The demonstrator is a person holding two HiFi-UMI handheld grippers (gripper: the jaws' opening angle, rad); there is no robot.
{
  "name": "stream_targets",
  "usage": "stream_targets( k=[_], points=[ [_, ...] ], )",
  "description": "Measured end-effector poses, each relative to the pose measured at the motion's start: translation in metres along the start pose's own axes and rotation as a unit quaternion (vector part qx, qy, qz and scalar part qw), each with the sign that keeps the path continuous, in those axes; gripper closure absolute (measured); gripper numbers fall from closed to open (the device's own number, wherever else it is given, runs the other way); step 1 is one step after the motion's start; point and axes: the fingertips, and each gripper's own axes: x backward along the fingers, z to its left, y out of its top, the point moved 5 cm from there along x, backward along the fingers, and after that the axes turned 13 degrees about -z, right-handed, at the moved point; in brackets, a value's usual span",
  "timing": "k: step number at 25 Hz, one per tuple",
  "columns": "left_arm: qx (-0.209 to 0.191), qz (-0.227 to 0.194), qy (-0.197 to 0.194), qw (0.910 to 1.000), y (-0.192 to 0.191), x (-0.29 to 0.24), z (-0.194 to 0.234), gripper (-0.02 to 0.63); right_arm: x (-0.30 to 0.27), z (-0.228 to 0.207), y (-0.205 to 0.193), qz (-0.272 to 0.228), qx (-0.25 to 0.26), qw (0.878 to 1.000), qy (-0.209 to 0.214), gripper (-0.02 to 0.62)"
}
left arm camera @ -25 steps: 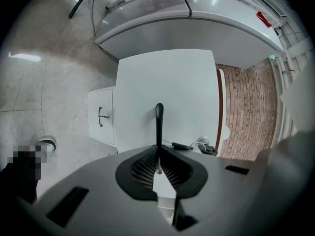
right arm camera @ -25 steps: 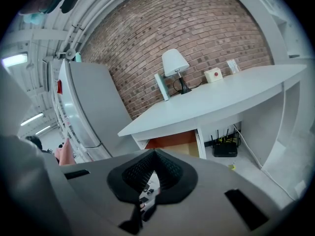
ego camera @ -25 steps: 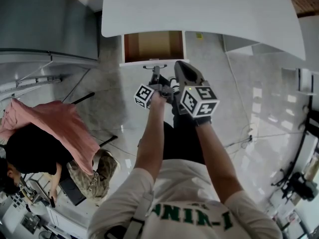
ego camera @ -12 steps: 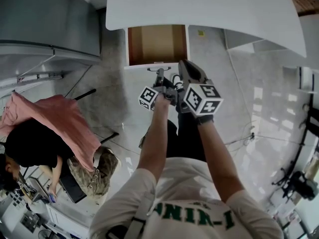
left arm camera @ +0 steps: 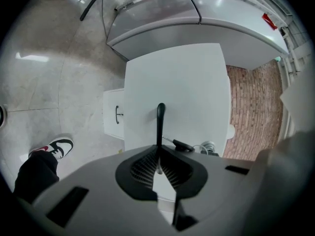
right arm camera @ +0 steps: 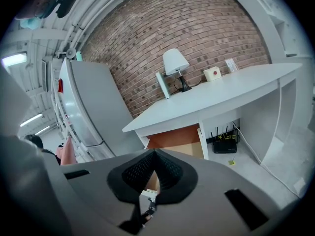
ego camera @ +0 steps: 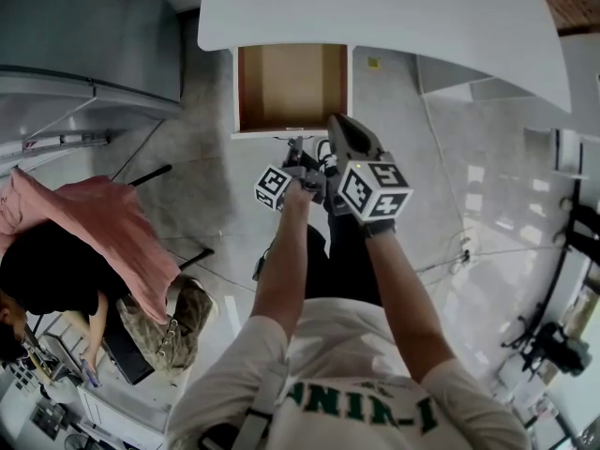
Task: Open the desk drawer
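**Grey tiles, white desk, drawer drawn out**

Glossy grey floor (ego camera: 202,190) lies beneath a person (ego camera: 352,382) in a white shirt, who holds both grippers out ahead, side by side. Low at the left of the head view a second person (ego camera: 42,284) in a black top bends over, a pink cloth (ego camera: 103,237) next to them.

The left gripper (left arm camera: 158,161) lies rolled on its side. Its jaws are pinched narrow on the handle (ego camera: 285,139), which shows in the left gripper view as a slim black bar rising from between them. Just beside it the right gripper (right arm camera: 153,167) points slightly down toward the desk, jaws drawn together with nothing in them. A black-and-white shoe (ego camera: 325,156) peeks out between the two grippers.

Beyond the handle the drawer (ego camera: 292,87) stands well out from under the desk (ego camera: 394,17), near the desk's left end, its tan bottom in plain view. A router (right arm camera: 226,145) sits on the floor under the desk, right of the drawer. On the desktop, against the brick wall (right arm camera: 197,28), stand a lamp (right arm camera: 175,63) and a small white box (right arm camera: 212,73). A grey fridge (ego camera: 84,36) flanks the desk on the left.
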Motion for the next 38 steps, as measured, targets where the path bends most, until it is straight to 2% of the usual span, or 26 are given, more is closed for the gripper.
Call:
stream_targets(
  k=[5, 15, 21, 25, 29, 30, 32, 35, 38],
  points=[
    [0.004, -0.002, 0.008, 1.0000, 0.002, 0.001, 0.023, 0.595, 0.001, -0.004, -0.001, 0.003, 0.005, 1.000, 0.004, 0.594],
    [0.012, -0.005, -0.059, 0.9982, -0.005, -0.009, 0.037, 0.594, -0.005, -0.022, -0.019, 0.016, 0.000, 1.000, 0.012, 0.595],
    [0.007, 0.013, -0.091, 0.9957, -0.006, -0.011, 0.031, 0.594, -0.010, -0.018, -0.027, 0.022, -0.003, 1.000, 0.021, 0.594],
    [0.003, 0.034, -0.074, 0.9967, -0.007, -0.003, 0.031, 0.579, -0.007, -0.011, -0.029, 0.030, -0.005, 0.999, 0.024, 0.594],
    [-0.043, 0.073, -0.050, 0.9951, -0.010, 0.016, 0.037, 0.466, -0.003, -0.007, -0.026, 0.035, -0.016, 0.999, 0.022, 0.594],
    [-0.053, 0.085, -0.044, 0.9940, -0.012, 0.021, 0.036, 0.420, -0.001, -0.006, -0.026, 0.038, -0.017, 0.999, 0.022, 0.594],
    [-0.082, 0.102, -0.036, 0.9907, -0.013, 0.030, 0.031, 0.404, 0.002, -0.004, -0.025, 0.044, -0.016, 0.999, 0.022, 0.595],
    [-0.074, 0.111, -0.025, 0.9907, -0.019, 0.042, 0.017, 0.382, 0.010, -0.006, -0.021, 0.051, -0.016, 0.998, 0.017, 0.594],
    [-0.121, 0.126, -0.008, 0.9846, -0.010, 0.060, -0.001, 0.380, 0.021, -0.002, -0.015, 0.049, -0.032, 0.998, 0.004, 0.594]
  ],
)
